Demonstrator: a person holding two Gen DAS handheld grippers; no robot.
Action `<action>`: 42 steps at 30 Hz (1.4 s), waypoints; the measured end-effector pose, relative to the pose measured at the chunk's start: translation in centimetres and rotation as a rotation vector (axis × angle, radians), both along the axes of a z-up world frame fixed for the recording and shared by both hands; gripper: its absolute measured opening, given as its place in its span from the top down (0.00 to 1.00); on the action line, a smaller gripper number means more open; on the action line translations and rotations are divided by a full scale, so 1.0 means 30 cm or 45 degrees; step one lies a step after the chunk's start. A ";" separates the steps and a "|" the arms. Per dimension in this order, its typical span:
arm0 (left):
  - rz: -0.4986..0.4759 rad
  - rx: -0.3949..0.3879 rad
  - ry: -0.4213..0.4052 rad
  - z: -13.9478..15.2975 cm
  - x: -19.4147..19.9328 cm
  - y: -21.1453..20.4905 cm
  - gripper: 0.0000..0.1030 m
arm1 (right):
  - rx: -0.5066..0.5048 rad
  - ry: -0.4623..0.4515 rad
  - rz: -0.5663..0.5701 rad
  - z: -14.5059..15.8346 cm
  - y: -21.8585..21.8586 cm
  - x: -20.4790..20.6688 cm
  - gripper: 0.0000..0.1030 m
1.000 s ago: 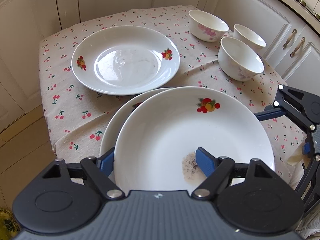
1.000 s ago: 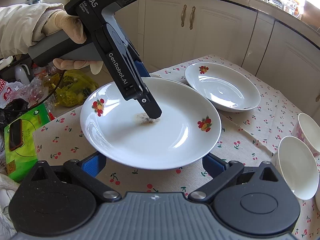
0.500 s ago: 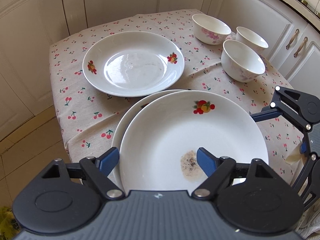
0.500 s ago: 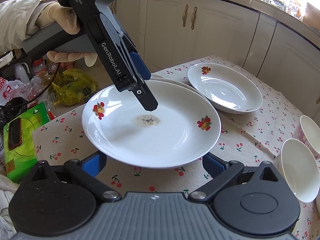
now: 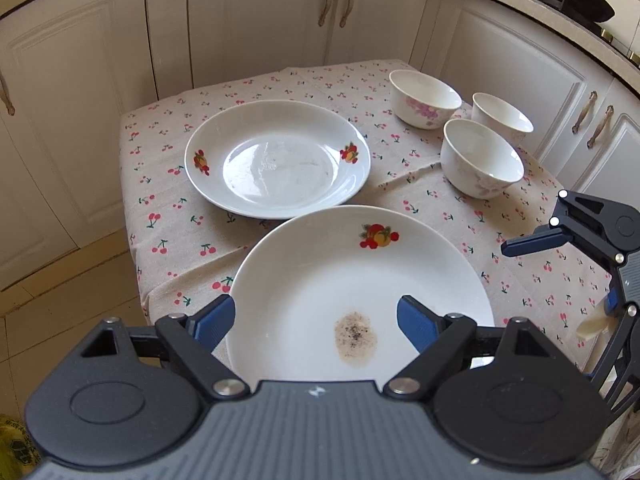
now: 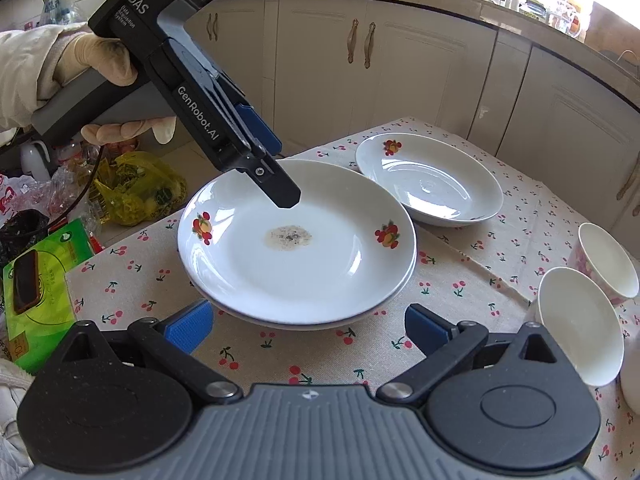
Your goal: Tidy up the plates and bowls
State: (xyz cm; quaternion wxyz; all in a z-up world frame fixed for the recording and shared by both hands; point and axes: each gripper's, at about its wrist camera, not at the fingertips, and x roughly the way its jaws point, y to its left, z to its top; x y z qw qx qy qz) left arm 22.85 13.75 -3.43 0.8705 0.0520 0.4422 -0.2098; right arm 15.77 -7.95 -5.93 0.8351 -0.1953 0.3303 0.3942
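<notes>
A white plate with a brown stain (image 5: 360, 292) (image 6: 296, 248) lies stacked on a second plate (image 6: 304, 322) at the table's near corner. A third fruit-print plate (image 5: 276, 158) (image 6: 428, 178) lies alone further along. Three white bowls (image 5: 482, 158) (image 6: 580, 324) stand together beyond it. My left gripper (image 5: 316, 320) is open and lifted above the stained plate's rim, touching nothing; it shows in the right wrist view (image 6: 280, 184). My right gripper (image 6: 306, 326) is open and empty, low beside the stack; it shows in the left wrist view (image 5: 528, 240).
The small table has a cherry-print cloth (image 5: 168, 200) (image 6: 304, 360) and drops off close to the stack. White cabinets (image 5: 256, 20) surround it. A green box (image 6: 36, 292) and bags (image 6: 132, 188) lie on the floor at the left.
My left gripper opened, let go of the stained plate and rose back from it. The plate settled onto the lower plate. My right gripper stayed put.
</notes>
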 end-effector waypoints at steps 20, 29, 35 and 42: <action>0.085 -0.002 -0.126 0.057 0.061 -0.030 0.11 | 0.022 -0.153 -0.004 0.101 -0.111 0.223 0.00; 0.098 -0.019 -0.100 0.027 0.193 -0.023 0.11 | -0.155 -0.125 0.082 0.065 -0.060 0.440 0.00; 0.141 -0.011 -0.085 -0.009 0.296 -0.007 0.11 | -0.301 -0.022 0.127 -0.011 -0.010 0.577 0.00; 0.159 -0.024 -0.060 -0.061 0.398 0.017 0.11 | -0.346 0.138 0.148 -0.076 0.038 0.694 0.00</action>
